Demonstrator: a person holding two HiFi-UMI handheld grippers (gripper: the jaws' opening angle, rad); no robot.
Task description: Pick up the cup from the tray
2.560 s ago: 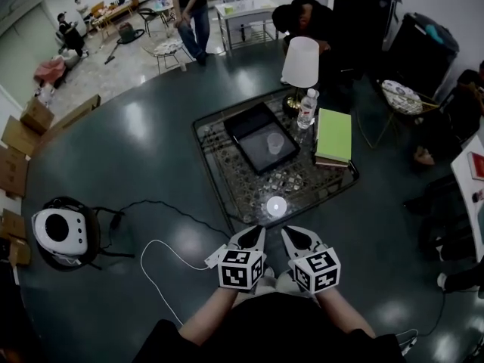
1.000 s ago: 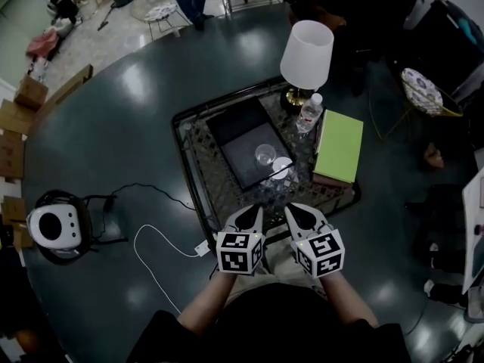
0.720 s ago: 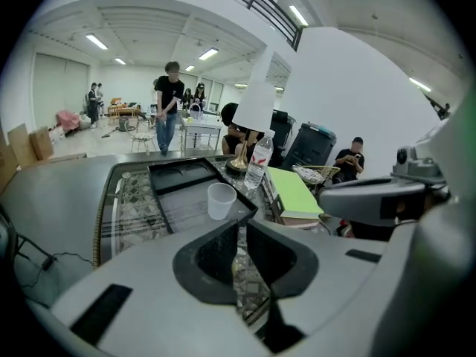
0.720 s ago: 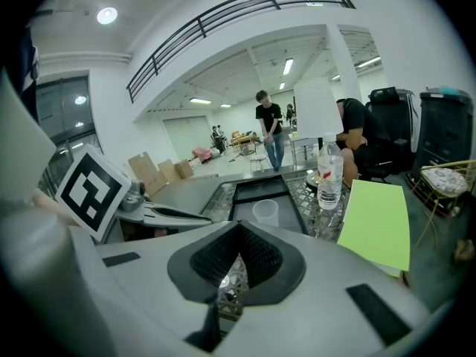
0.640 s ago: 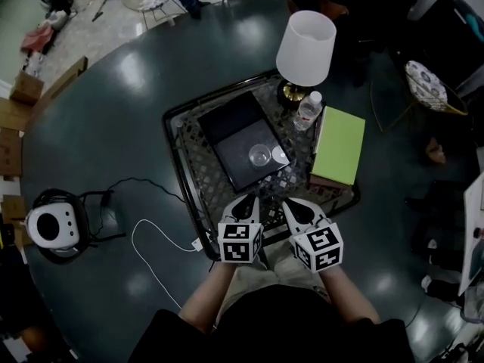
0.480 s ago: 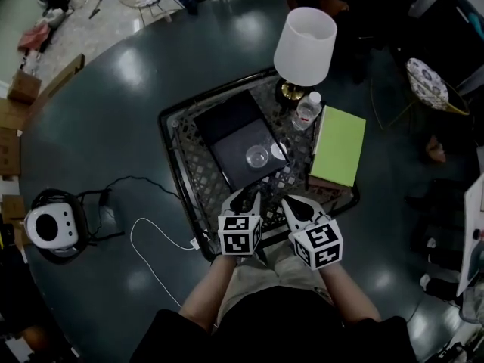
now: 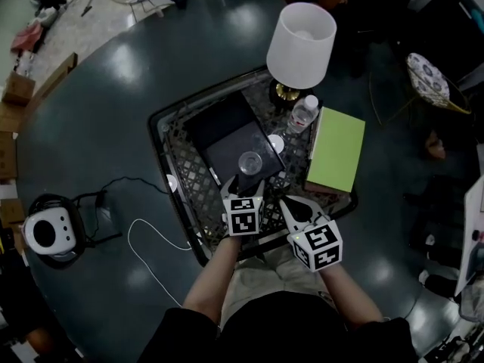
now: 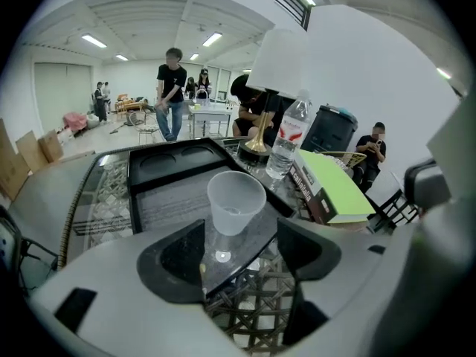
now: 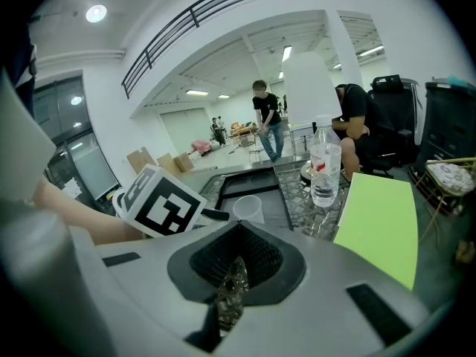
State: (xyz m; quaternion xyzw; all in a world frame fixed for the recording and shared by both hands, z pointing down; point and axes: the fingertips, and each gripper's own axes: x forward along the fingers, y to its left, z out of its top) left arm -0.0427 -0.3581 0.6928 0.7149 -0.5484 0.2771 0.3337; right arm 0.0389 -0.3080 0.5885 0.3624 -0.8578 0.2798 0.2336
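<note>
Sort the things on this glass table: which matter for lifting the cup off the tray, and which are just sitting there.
For the job:
cup
black tray under it
left gripper, whose fingers have just been opening; cup at their tips, not gripped

Lying about:
table lamp
water bottle
green book

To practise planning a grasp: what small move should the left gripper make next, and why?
Probably ease the left gripper forward: its jaws have just been opening and hold nothing; the cup stands upright on the tray just ahead.
</note>
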